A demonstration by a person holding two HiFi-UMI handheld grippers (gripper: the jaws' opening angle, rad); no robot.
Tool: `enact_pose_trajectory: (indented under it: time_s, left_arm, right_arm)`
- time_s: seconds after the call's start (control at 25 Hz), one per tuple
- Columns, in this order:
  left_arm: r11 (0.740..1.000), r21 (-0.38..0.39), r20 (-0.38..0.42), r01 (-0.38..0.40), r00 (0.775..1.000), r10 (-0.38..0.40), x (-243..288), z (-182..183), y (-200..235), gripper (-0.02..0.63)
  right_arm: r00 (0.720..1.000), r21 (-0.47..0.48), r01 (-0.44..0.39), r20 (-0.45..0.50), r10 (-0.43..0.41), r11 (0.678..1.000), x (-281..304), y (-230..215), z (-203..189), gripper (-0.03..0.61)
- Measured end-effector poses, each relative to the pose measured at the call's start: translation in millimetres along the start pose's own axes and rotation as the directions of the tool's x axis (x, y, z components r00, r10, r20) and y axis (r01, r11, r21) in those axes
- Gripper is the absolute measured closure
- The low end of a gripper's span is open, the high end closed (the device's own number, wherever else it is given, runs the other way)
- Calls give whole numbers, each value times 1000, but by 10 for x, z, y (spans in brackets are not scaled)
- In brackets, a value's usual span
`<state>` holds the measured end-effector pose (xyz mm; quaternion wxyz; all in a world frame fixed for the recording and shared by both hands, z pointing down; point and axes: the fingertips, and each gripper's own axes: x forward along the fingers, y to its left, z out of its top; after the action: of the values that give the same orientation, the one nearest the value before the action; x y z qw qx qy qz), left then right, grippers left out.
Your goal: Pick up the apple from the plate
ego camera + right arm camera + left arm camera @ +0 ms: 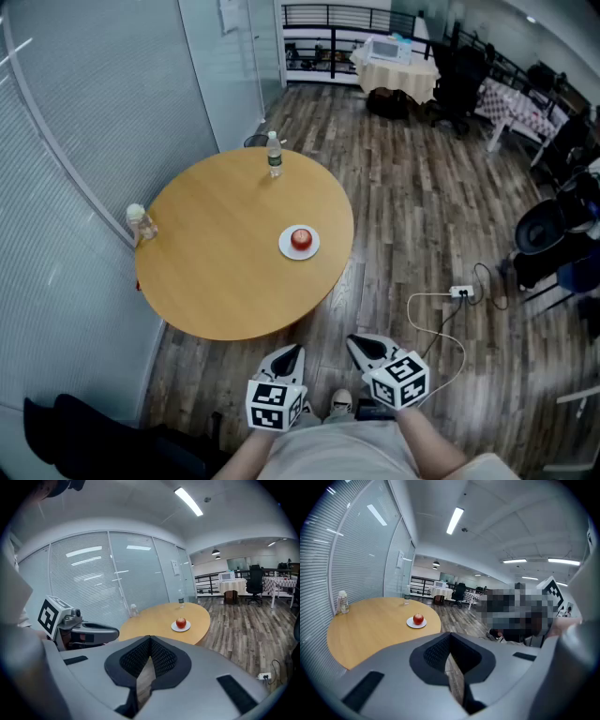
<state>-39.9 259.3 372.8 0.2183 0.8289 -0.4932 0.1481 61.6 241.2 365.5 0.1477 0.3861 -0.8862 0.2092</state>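
We log apple (301, 238) on plate (285, 248) from overhead; only their own views show left gripper (450, 635), right gripper (150, 638) closed, empty.

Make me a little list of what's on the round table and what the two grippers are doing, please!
table: round, wooden
plate: white, near the table's right edge
apple: red, sitting on the plate
bottle: clear, upright at the far edge
jar: small, at the left edge
left gripper: shut, empty, short of the table
right gripper: shut, empty, short of the table
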Motion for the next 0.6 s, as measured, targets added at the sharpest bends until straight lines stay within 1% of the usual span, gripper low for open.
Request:
enact_pose_trajectory:
  time_s: [0.4,0.6]
  left_arm:
    - [1000,1,-2,6,1000,-6,18,55,43,612]
    - [1000,5,-4,13,1000,-13,11,69,106,612]
  right_arm:
    - [1000,-4,7,-12,-8,1000,15,-7,2,549]
    - [1000,28,1,-21,-1,1000,79,-7,1,549]
